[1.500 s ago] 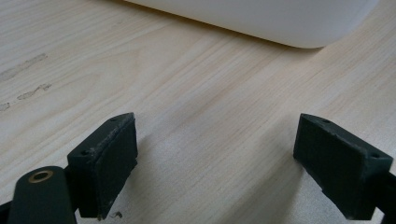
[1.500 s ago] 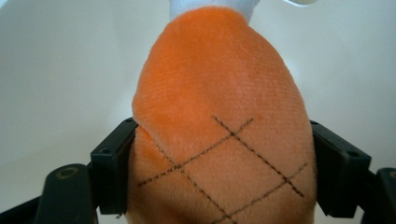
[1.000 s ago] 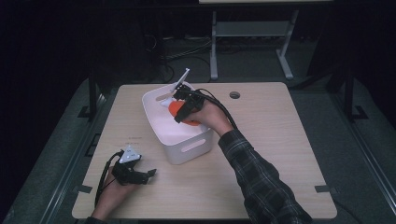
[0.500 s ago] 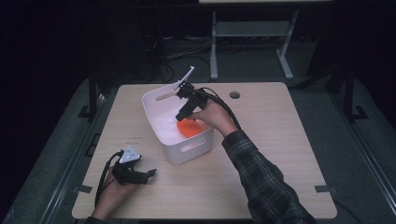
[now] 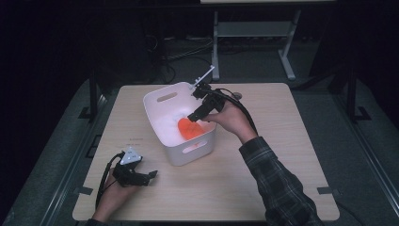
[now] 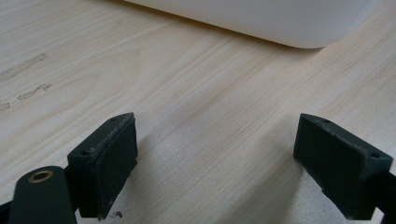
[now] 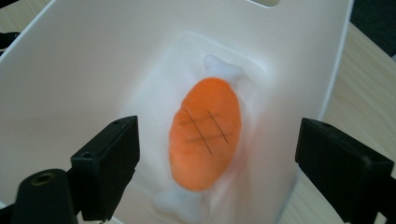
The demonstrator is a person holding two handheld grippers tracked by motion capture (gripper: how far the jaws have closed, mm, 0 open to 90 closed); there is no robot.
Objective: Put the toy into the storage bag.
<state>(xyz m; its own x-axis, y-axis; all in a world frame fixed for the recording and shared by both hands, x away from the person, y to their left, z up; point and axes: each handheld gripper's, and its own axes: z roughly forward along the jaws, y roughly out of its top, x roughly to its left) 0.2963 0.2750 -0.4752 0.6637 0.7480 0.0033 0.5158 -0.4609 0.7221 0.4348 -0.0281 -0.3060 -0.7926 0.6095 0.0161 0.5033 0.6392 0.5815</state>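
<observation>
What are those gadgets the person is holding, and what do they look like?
Each hand holds a black claw with two blocky, dark, textured pads. The left claw carries a grey three-cornered plate and trails a black cable. The right claw trails black cables too. The right arm wears a dark plaid sleeve.

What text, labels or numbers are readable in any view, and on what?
None readable.
Table: a faint small dark mark near the left of the white bin in the high view, possibly print, too small to read.
Orange plush toy in the bin: crossed dark stitched lines, a pattern, not letters.
Left gripper and right gripper: no markings legible.
</observation>
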